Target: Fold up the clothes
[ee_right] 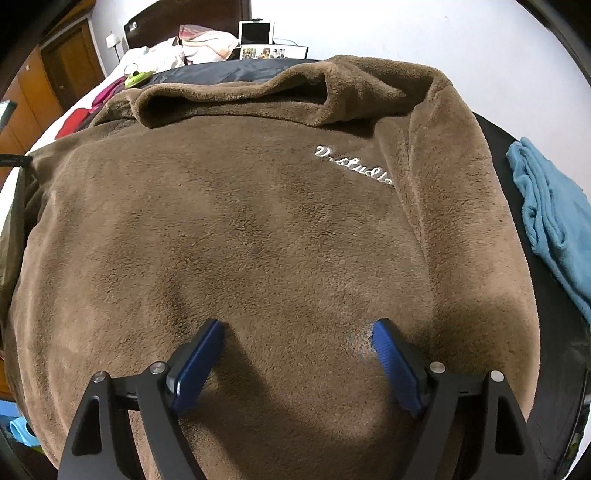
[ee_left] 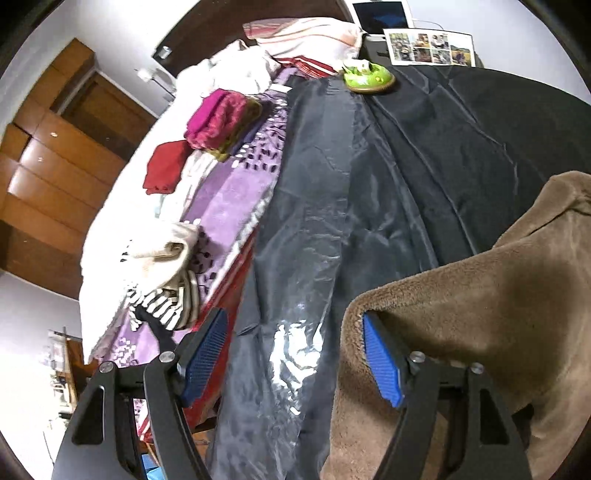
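A brown fleece sweatshirt (ee_right: 258, 229) lies spread front-up on a dark sheet (ee_left: 424, 177) that covers the work surface, its collar (ee_right: 236, 96) at the far end and pale embroidered script (ee_right: 354, 166) on the chest. One sleeve (ee_right: 469, 192) lies along the sweatshirt's right side.

The right gripper (ee_right: 297, 356) hovers over the lower front of the sweatshirt with its blue pads (ee_right: 391, 365) spread wide, nothing between them but the nap of the fleece beneath; whether the tips touch the cloth cannot be told. The left gripper (ee_left: 295, 354) stands at the sweatshirt's left edge, jaws also wide apart. Its right pad (ee_left: 382, 360) sits tucked against the brown hem (the fleece curls over it there), while the other pad (ee_left: 207, 354) hangs over the sheet's edge; the pads do not pinch the cloth.

Just beyond the sweatshirt's right sleeve, a crumpled blue garment (ee_right: 550, 225) rests on the same dark sheet. Past the collar, at the sheet's far end, sits a small green object (ee_left: 367, 75), and behind that a sheet of printed photos (ee_left: 428, 46) and a tablet (ee_left: 382, 14) lean near the white wall.

To the left of the sweatshirt, off the dark sheet, a purple patterned bedspread (ee_left: 225, 184) carries other clothes: a striped black-and-white piece under a cream one (ee_left: 162, 273), a red fold (ee_left: 166, 171), and a magenta stack (ee_left: 218, 123). Wooden cupboards (ee_left: 44, 177) stand further left.
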Tool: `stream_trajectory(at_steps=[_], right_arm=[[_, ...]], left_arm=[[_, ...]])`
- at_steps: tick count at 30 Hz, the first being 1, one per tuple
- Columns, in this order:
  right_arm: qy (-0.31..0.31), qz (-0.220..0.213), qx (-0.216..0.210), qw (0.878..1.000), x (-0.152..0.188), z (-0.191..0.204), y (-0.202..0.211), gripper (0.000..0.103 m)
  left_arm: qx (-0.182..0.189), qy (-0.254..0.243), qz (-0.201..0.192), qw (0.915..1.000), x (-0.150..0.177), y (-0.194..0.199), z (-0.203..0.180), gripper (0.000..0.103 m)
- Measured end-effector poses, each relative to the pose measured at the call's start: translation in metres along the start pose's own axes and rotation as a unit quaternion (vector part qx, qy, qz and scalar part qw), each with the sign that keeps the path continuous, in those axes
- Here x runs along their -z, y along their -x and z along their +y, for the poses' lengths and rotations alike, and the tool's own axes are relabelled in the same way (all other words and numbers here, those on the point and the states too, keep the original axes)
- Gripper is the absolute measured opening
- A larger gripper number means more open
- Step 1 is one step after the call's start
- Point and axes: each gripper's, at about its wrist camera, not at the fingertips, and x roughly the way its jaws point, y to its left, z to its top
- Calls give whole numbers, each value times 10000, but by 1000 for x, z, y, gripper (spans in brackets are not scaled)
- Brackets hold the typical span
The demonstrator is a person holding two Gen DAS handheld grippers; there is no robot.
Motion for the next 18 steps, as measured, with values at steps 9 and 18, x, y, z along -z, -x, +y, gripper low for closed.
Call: stream_trajectory(at_steps=[9,18], right_arm=[[-310,-261,255,9989,-44,-28,1,84],[267,-419,840,9952,-111,-26,-38,84]], left_arm=[[836,-118,-100,9964,-4,21,22,79],[770,-128,-392,9962,-25,40,19,79]])
